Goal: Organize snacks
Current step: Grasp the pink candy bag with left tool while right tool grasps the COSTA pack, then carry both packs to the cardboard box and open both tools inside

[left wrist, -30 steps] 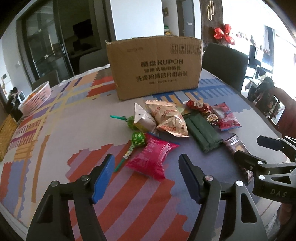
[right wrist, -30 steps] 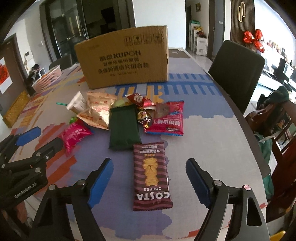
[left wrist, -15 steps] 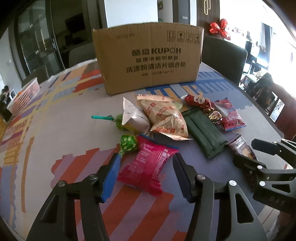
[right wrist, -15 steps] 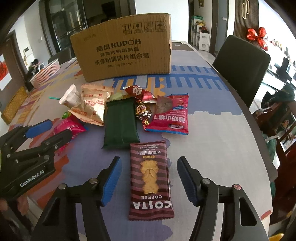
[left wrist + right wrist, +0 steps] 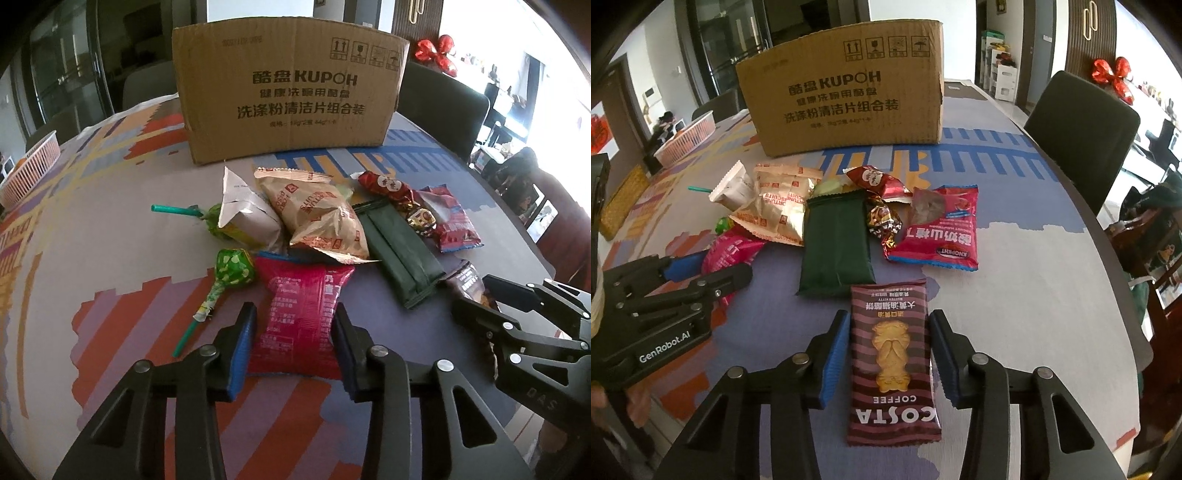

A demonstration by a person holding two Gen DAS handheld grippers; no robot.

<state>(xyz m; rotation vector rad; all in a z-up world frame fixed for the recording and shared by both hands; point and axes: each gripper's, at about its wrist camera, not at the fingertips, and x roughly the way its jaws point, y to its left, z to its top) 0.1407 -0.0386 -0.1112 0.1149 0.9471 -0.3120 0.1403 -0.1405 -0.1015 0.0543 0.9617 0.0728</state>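
Observation:
Snack packets lie in a pile on the patterned table before a cardboard box point(image 5: 290, 86), which also shows in the right wrist view point(image 5: 842, 96). My left gripper point(image 5: 293, 332) has its jaws closed in on both sides of a magenta snack packet point(image 5: 299, 314) lying flat. My right gripper point(image 5: 888, 343) has its jaws against both sides of a brown striped Costa Coffee biscuit packet point(image 5: 890, 354). A dark green packet point(image 5: 834, 243), a gold biscuit bag point(image 5: 317, 218), a red-pink packet point(image 5: 942, 229) and a green lollipop point(image 5: 232, 271) lie close by.
A pink basket point(image 5: 29, 166) stands at the table's far left. A dark chair point(image 5: 1082, 136) stands at the right side. The table's right edge point(image 5: 1123, 291) runs close to the right gripper.
Both grippers moved forward and down and narrowed. The left one now brackets the magenta packet; the right one now brackets the Costa packet.

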